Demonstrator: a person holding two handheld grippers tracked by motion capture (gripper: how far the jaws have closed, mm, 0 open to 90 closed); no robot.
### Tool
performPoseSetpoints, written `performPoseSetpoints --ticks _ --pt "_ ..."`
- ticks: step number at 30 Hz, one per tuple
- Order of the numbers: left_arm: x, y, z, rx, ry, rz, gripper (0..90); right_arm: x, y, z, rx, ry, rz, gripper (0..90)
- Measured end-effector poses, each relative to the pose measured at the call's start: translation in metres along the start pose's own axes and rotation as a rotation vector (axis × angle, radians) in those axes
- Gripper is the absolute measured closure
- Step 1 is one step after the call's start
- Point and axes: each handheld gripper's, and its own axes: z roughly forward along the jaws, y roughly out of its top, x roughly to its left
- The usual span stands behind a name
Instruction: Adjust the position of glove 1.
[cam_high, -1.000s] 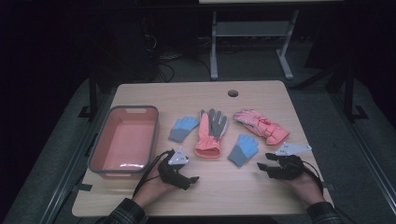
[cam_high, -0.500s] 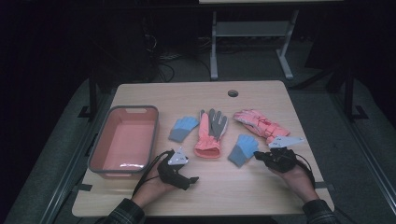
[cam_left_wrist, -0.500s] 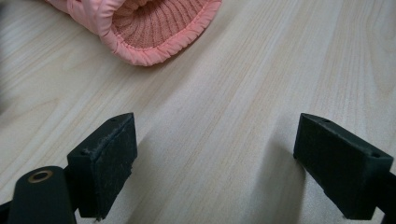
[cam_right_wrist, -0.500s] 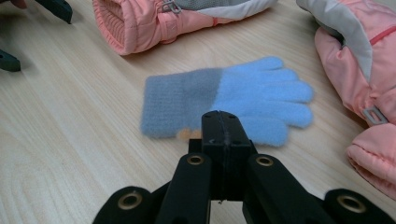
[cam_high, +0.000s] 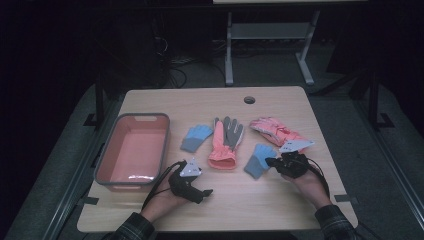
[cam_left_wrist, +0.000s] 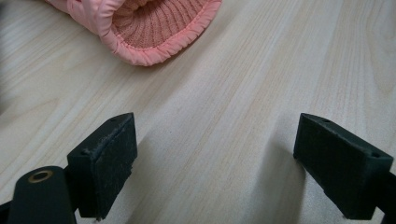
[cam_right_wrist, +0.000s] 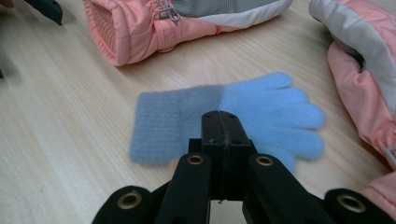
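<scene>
Two grippers are nearest me, one in each hand, low over the desk (cam_high: 210, 102). My left gripper (cam_high: 206, 192) rests with its jaws spread wide apart and nothing between them but bare wood. My right gripper (cam_right_wrist: 221, 122) has its jaws pressed together, empty, hovering just above the nearer blue knit glove (cam_right_wrist: 224, 114), which lies flat with its fingers pointing away to the right in the right gripper view; whether the tips brush the wool I cannot quite tell.

Four gloves lie in a loose row past the grippers: two small blue ones, this one and a second blue glove (cam_high: 196, 137) further left, plus two padded pink ones. One pink glove (cam_high: 224, 142) with a grey palm sits between the blue pair; the other pink glove (cam_high: 275, 130) lies beyond my right gripper.

One pink bin (cam_high: 116, 150) stands at the left, apart from the gloves.
</scene>
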Motion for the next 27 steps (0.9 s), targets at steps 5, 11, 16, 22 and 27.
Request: performPoseSetpoints --ticks 5,11,16,22,27 --pt "0.000 0.000 0.000 0.006 -0.001 0.001 12.6 -0.003 0.005 0.009 0.001 0.000 0.002 89.8" --pt "0.000 0.000 0.000 0.005 -0.001 0.001 12.6 -0.006 0.008 0.021 0.018 0.000 -0.001 89.8" --pt "0.000 0.000 0.000 0.004 -0.001 0.000 12.6 -0.010 0.008 0.030 0.030 0.012 0.012 89.8" --pt "0.000 0.000 0.000 0.003 -0.001 0.001 12.7 -0.011 0.005 0.038 0.062 0.006 -0.007 89.9" --pt "0.000 0.000 -0.001 0.005 0.001 0.004 12.8 -0.009 0.004 0.038 0.064 0.008 0.001 89.8"
